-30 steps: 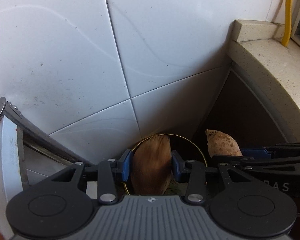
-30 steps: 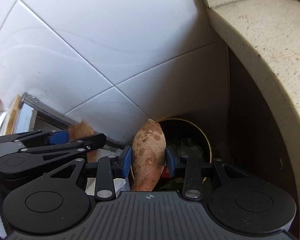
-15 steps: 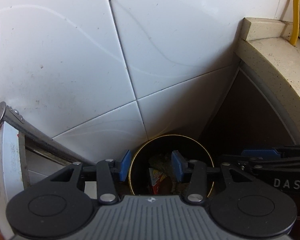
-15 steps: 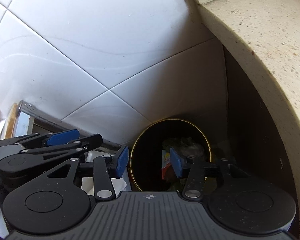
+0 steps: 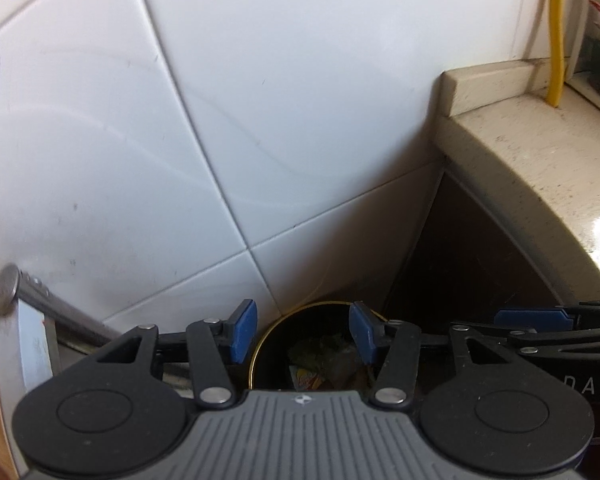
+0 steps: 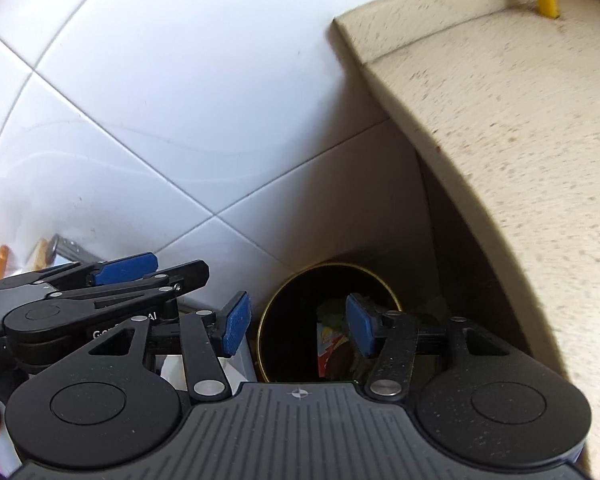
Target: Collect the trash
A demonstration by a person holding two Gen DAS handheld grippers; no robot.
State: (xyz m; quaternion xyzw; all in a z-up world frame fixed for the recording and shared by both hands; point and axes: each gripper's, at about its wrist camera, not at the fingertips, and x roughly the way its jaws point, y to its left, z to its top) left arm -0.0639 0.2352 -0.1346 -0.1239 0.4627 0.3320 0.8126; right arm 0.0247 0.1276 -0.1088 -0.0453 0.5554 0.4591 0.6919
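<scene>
A round black bin with a gold rim [image 5: 268, 340] [image 6: 376, 274] stands on the floor in the corner below me. Wrappers and scraps [image 5: 320, 364] [image 6: 330, 340] lie inside it. My left gripper [image 5: 303, 334] hangs open above the bin's mouth with nothing between its blue pads. My right gripper [image 6: 298, 326] is also open and empty over the bin. The right gripper [image 5: 540, 320] shows at the right edge of the left wrist view. In the right wrist view the left gripper [image 6: 120, 270] sits at the left, close beside the right one.
White tiled wall [image 5: 260, 120] rises behind the bin. A speckled stone counter [image 6: 520, 140] overhangs on the right, with a dark cabinet side [image 5: 460, 260] beneath. A yellow pipe [image 5: 556, 32] runs up from the counter. A metal bar [image 5: 44, 300] and a white unit sit at the left.
One second ago each gripper was shut on a sweet potato over the bin. Both let go; the potatoes are gone from the jaws. Both grippers have since risen, so the bin looks smaller.
</scene>
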